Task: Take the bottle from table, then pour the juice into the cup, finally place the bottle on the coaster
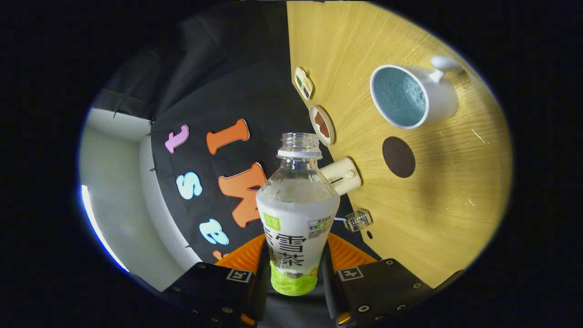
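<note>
While my gripper (pixel 296 273) is clamped on the bottle (pixel 297 218), one finger pressing each side of its labelled lower body, the whole scene around it looks rolled on its side, which tells me I have the bottle lifted clear of the table (pixel 437 196) and tipped over. I judge this to be the pouring step, either its start or its close; I cannot tell which, since no stream shows at the mouth.

The bottle lies between my fingers, its base near me and its open, uncapped neck pointing away along the fingers. Its long axis runs straight out ahead of the gripper. Set against the table, that axis sits roughly level with the tabletop, not upright on it. The clear upper part looks mostly empty, with pale liquid lower down.

The cup (pixel 412 95), white outside and blue inside, stands on the table beyond and to the right of the bottle's mouth, well apart from it. The dark round coaster (pixel 398 156) lies on the table between the cup and the bottle.

If juice is left to pour, the next move calls for carrying the mouth right, over the cup's rim, then tilting further. If not, I must bring the bottle upright and lower its base squarely onto the coaster.
</note>
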`<state>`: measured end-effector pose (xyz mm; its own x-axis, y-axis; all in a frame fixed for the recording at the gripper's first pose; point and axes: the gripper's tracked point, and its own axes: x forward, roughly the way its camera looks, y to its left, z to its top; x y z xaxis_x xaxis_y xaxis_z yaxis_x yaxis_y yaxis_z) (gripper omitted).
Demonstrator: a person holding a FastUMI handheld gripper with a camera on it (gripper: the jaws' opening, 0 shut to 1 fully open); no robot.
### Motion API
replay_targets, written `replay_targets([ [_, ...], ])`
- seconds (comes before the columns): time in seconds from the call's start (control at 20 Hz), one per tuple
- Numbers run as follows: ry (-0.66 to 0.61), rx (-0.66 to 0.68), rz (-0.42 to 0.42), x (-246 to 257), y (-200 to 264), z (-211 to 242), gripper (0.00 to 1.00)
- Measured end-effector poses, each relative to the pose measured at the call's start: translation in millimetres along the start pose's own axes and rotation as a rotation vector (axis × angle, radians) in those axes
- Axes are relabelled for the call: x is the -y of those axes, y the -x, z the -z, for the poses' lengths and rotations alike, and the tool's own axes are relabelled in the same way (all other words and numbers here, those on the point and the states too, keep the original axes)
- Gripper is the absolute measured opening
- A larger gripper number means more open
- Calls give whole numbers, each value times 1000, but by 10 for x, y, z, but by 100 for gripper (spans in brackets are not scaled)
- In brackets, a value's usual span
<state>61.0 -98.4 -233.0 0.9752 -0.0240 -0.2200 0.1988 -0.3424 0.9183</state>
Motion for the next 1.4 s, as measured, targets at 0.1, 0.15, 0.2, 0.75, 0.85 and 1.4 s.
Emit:
replay_targets([
  [0.1,119,-4,26,67,-19,-4,53],
  [0.15,187,-11,40,100,-36,-4,53],
  [0.2,264,-17,54,118,-47,0,53],
  [0.75,1183,37,125,-108,-249,-274,54],
  [0.85,1272,67,136,-126,-338,-361,54],
  [1.4,1763,58,292,385,-908,-488,54],
])
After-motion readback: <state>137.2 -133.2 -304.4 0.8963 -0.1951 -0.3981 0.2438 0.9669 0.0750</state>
